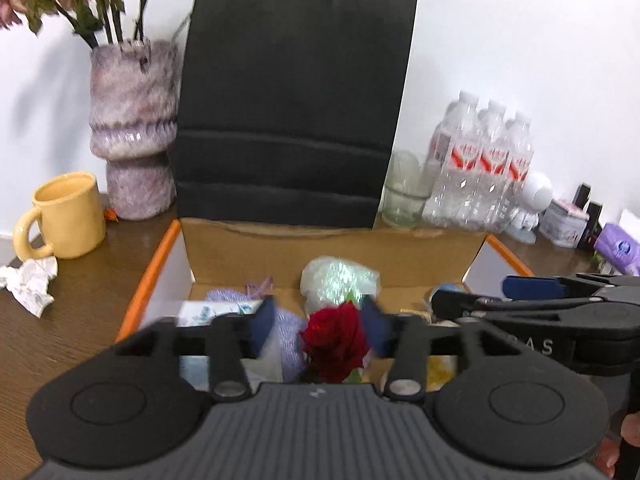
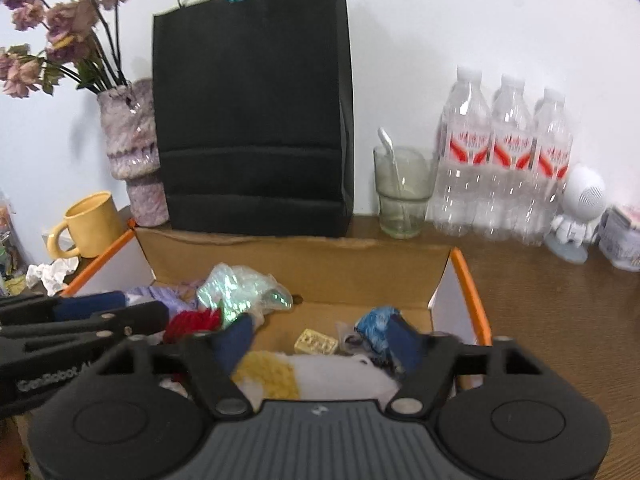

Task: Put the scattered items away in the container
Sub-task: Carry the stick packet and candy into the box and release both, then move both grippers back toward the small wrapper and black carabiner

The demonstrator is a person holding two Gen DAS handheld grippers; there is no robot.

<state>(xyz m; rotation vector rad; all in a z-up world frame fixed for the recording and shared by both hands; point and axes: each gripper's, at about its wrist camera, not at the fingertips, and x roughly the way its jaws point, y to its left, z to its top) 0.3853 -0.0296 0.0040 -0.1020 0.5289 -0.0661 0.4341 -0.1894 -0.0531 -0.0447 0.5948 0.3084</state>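
Note:
An open cardboard box [image 1: 280, 248] with orange edges [image 2: 472, 292] sits on the wooden table and holds several items. My left gripper [image 1: 320, 326] is open over the box, a red rose [image 1: 336, 340] between its blue pads without visible contact. A shiny plastic bag [image 1: 340, 280] and purple cloth [image 1: 224, 296] lie behind it. My right gripper [image 2: 324, 340] is open and empty above the box, over a yellow-and-white knitted piece [image 2: 272, 376], a small gold block [image 2: 316, 342] and a blue wrapper [image 2: 376, 320]. The right gripper also shows at the right of the left wrist view [image 1: 532, 292].
A black paper bag [image 1: 292, 112] stands behind the box. A purple vase with dried flowers [image 1: 134, 128], a yellow mug [image 1: 64, 220] and crumpled paper [image 1: 30, 284] are at the left. A glass [image 2: 402, 192], water bottles [image 2: 504, 160] and a white figurine [image 2: 580, 212] are at the right.

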